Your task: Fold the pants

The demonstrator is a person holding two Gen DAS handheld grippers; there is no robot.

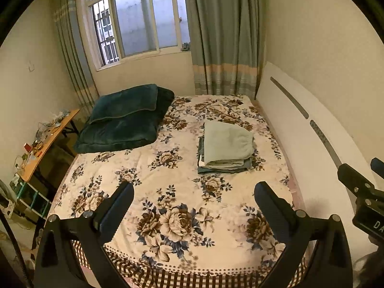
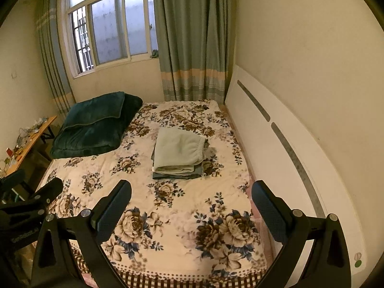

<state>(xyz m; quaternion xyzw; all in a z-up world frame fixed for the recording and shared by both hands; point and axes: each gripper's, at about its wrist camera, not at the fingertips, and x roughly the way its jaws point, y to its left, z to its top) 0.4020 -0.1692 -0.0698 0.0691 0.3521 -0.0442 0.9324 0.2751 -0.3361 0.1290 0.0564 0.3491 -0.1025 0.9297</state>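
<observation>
Folded pale green pants [image 1: 228, 144] lie on top of a small stack of folded darker clothes [image 1: 223, 169] on the floral bed sheet [image 1: 168, 168], toward the right side. The same stack shows in the right wrist view [image 2: 178, 151]. My left gripper [image 1: 194, 189] is open and empty, held above the near part of the bed, well short of the stack. My right gripper [image 2: 192, 187] is open and empty too, at a similar distance. Each gripper shows at the edge of the other's view.
A folded dark green blanket [image 1: 124, 117] lies at the bed's far left. A white headboard [image 1: 312, 124] runs along the right wall. A cluttered wooden side table [image 1: 45, 141] stands left of the bed. Window and green curtains [image 1: 223, 36] are behind.
</observation>
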